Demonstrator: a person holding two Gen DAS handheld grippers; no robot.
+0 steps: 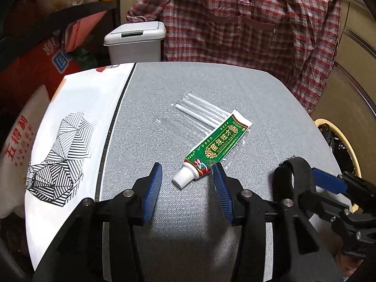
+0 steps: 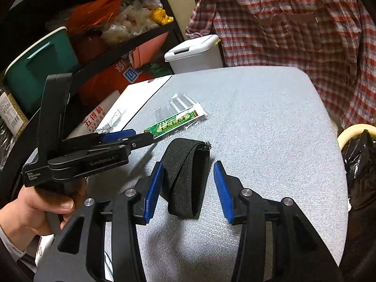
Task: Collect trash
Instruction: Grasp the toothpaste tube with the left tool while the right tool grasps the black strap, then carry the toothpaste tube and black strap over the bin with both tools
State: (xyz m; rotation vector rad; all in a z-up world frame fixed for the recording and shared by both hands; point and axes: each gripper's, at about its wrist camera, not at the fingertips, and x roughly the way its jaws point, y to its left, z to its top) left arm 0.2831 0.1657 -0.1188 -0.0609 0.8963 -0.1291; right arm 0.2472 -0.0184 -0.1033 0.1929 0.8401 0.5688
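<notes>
A green ointment tube (image 1: 215,149) with a white cap lies on the grey table (image 1: 188,89), partly on a clear plastic wrapper (image 1: 197,111). My left gripper (image 1: 188,169) is open, its blue pads either side of the tube's cap end. A black elastic band loop (image 2: 186,178) lies on the table, also in the left wrist view (image 1: 291,178). My right gripper (image 2: 188,166) is open around the band without gripping it. The tube (image 2: 175,122) and my left gripper (image 2: 131,136) show in the right wrist view.
A white lidded bin (image 1: 135,42) stands behind the table's far edge. A yellow-rimmed bin with a black bag (image 2: 359,150) sits at the right. A white patterned cloth (image 1: 70,141) covers the table's left side. A plaid shirt (image 1: 246,23) hangs behind. Cluttered shelves stand left.
</notes>
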